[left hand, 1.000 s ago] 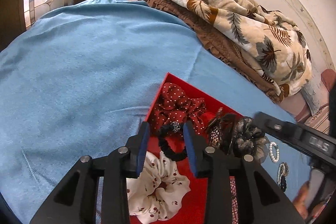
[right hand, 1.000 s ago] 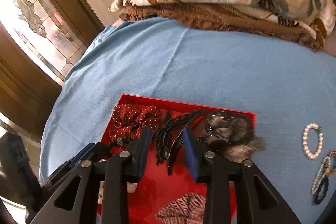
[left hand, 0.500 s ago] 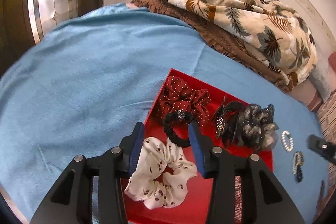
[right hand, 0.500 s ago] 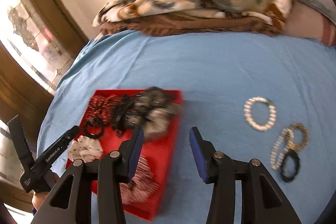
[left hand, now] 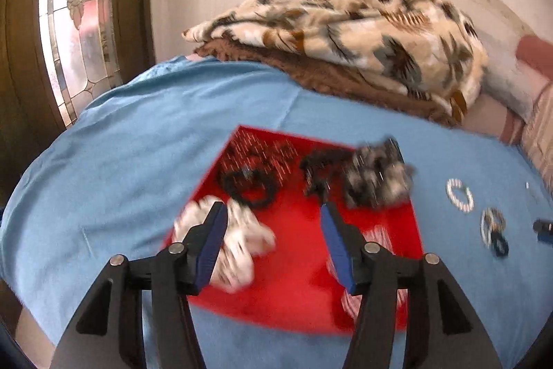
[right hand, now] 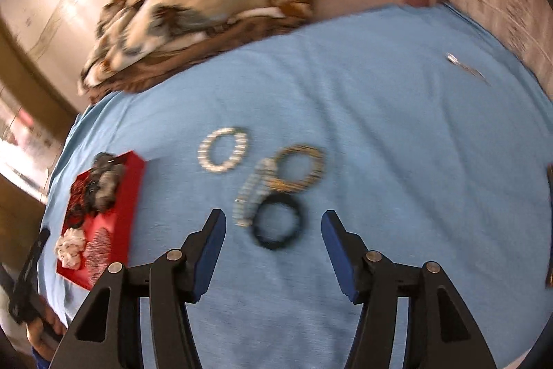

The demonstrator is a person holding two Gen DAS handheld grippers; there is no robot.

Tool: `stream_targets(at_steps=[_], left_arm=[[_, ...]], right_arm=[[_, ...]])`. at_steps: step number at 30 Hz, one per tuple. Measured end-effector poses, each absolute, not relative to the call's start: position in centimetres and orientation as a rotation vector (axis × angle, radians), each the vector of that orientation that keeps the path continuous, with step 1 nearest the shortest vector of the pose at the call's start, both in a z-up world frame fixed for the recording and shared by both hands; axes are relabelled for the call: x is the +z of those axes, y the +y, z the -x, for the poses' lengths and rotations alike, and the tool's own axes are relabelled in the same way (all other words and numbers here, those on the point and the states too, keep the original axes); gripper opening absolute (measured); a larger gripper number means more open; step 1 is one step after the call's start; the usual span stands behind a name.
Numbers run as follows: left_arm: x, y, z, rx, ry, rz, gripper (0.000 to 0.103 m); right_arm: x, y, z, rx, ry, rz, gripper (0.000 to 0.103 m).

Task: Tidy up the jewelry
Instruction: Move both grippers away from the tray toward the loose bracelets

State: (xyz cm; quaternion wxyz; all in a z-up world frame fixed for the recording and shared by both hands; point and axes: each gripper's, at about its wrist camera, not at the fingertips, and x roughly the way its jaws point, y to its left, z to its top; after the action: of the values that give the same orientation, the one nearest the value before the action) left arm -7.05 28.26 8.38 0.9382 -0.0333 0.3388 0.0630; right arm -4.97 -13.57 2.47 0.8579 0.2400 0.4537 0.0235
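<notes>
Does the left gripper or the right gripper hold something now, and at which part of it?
Nothing is held. The left gripper hangs over the red tray, the right gripper above the black ring; both are opening with nothing between their pads.

My left gripper (left hand: 273,227) hovers above near half of red tray (left hand: 297,293), jaws opening, nothing between pads. Tray lies on blue sheet (left hand: 121,144). White scrunchie (left hand: 238,248) at tray's near left, partly behind left finger. Black hair tie (left hand: 249,185) beyond it, dotted red scrunchie (left hand: 262,151) at far left corner. Grey-black scrunchie (left hand: 376,175) at far right; striped item near right, blurred. Pearl bracelet (left hand: 459,195) right of tray, on sheet; more bracelets (left hand: 494,230) nearer. Leaf-print blanket (left hand: 345,33) heaped at far side.
</notes>
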Motion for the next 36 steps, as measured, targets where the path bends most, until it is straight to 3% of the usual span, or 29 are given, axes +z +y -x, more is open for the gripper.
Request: stream_targets(at_steps=[8,16,36], left_arm=[[10.5,22.3,10.0,0.004,0.725,0.007,0.055],[11.3,15.0,7.1,-0.163,0.829,0.044,0.055],[4.2,3.7,-4.5,-0.231,1.051,0.004,0.055]], right_arm=[[-0.7,-16.4,4.6,0.071,0.954,-0.553,0.062],[-2.1,-15.0,3.5,0.171,0.969,-0.518,0.062],[-2.0,-13.7,1.3,0.217,0.933,-0.360,0.062]])
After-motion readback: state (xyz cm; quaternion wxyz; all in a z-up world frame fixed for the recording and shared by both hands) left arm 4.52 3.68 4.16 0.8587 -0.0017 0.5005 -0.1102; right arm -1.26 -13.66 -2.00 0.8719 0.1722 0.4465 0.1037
